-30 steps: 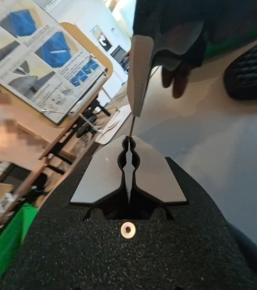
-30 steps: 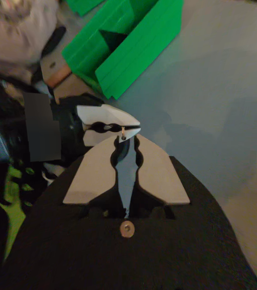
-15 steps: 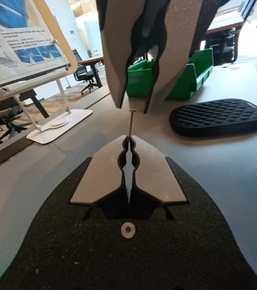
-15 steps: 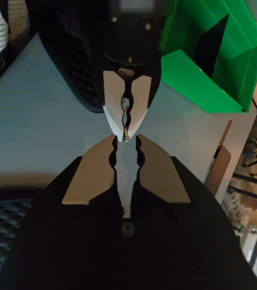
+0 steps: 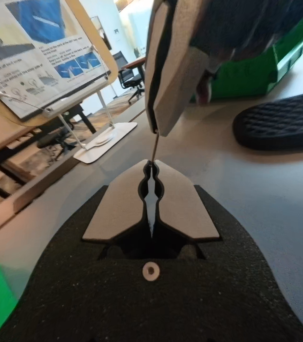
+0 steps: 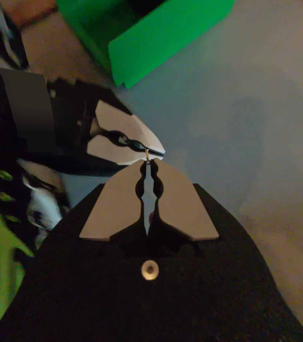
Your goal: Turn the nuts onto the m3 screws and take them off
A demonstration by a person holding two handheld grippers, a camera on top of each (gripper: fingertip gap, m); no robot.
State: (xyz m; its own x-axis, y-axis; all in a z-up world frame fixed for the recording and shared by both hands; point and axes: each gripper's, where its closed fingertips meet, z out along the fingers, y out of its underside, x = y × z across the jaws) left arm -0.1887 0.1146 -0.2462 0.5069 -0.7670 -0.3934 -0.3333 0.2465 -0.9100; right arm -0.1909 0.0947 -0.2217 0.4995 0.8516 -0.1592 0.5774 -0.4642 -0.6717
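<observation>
**Right tongs close on the tip of the screw**

The left tongs (image 5: 151, 162) are pressed together on the lower end of a thin metal m3 screw (image 5: 155, 147), which stands out of their tips and rises toward the other tool. The right tongs (image 6: 148, 162), which half a second ago stood spread just short of the screw's free end, have now come together on that end. In the right wrist view a small pale piece, probably the nut (image 6: 148, 163), sits between their tips, though it is too small to name with certainty. The screw thus spans the air between the two tools, held at both ends above the grey worktop (image 5: 258, 194).

The change suggests that a fresh turning stroke is beginning. With the left tongs keeping the shaft from spinning, a twist of the right tool would carry the nut along the thread. Whether it is going on or coming off cannot be told from here.

Further out, a black padded rest (image 5: 280, 122) lies on the worktop to the right, with a green bin (image 5: 254, 74) behind it. An instruction board on a stand (image 5: 41, 61) leans at the left edge.
</observation>
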